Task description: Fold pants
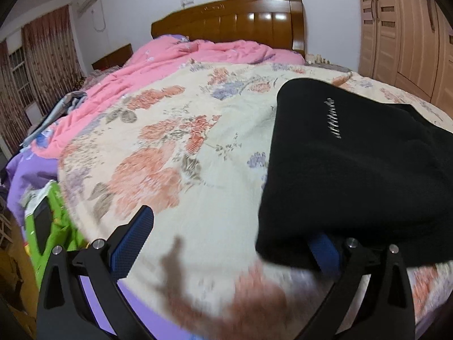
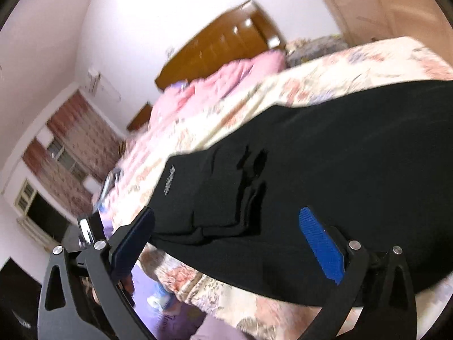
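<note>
Black pants (image 1: 354, 164) with a small white logo lie folded on the floral bedspread (image 1: 175, 147), at the right in the left wrist view. My left gripper (image 1: 235, 240) is open; its left finger is over the bedspread and its right fingertip is hidden under the pants' near edge. In the right wrist view the pants (image 2: 325, 170) stretch across the bed edge in stacked layers. My right gripper (image 2: 229, 229) is open and empty, tilted, with its blue pads (image 2: 320, 240) hovering above the pants.
A pink quilt (image 1: 175, 59) is bunched near the wooden headboard (image 1: 240, 19). A wardrobe (image 1: 402, 28) stands at the right. A green item (image 1: 56, 226) and purple sheet (image 1: 31, 170) lie at the bed's left edge. Curtains (image 1: 42, 65) hang at the left.
</note>
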### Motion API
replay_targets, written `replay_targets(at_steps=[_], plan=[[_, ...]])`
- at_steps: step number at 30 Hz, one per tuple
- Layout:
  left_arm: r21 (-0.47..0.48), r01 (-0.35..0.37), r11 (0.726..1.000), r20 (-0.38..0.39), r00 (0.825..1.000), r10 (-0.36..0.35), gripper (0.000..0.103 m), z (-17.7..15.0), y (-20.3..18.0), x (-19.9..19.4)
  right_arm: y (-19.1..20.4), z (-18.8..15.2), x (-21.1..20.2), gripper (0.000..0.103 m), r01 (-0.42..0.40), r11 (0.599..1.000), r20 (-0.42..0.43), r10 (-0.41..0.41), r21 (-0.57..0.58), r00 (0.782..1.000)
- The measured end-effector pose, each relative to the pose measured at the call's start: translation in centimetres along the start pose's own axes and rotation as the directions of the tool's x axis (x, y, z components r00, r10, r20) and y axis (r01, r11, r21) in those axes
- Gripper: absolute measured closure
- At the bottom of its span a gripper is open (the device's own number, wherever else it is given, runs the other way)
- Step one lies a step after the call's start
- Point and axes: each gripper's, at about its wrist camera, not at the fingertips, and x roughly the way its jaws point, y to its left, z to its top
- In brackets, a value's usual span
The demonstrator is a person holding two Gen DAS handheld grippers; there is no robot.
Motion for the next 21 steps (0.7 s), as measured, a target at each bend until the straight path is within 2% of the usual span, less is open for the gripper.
replay_targets(at_steps=[4, 7, 11, 14, 21], plan=[[-0.050, 0.016, 0.999, 0.094, 0.996, -0.011, 0.002, -1.6, 0.0, -5.3, -0.9, -0.7, -1.9, 0.004, 0.004, 0.997, 0.037, -0.007, 0.073, 0.999], [-0.055, 0.035, 0.998, 0.220, 0.975, -0.022, 0.002, -1.0, -0.5, -9.2, -0.6, -1.4, -1.5, 0.004, 0.026, 0.997, 0.017, -0.027, 0.071, 0.999], [-0.034, 0.117, 0.993, 0.297, 0.949, -0.102, 0.002, 1.2, -1.9, -12.3, -1.3, -2.0, -1.0, 0.004, 0.051, 0.996, -0.004, -0.051, 0.076, 0.999], [0.008, 0.149, 0.989, 0.328, 0.934, -0.143, 0.002, 2.0, -3.3, -14.0, -1.9, -2.4, -0.7, 0.004, 0.060, 0.992, -0.017, -0.059, 0.110, 0.998], [0.139, 0.227, 0.964, 0.325, 0.909, -0.261, 0.002, 1.8, -7.3, -16.5, -2.0, -2.9, -2.4, 0.004, 0.029, 0.994, 0.056, -0.035, 0.105, 0.998]])
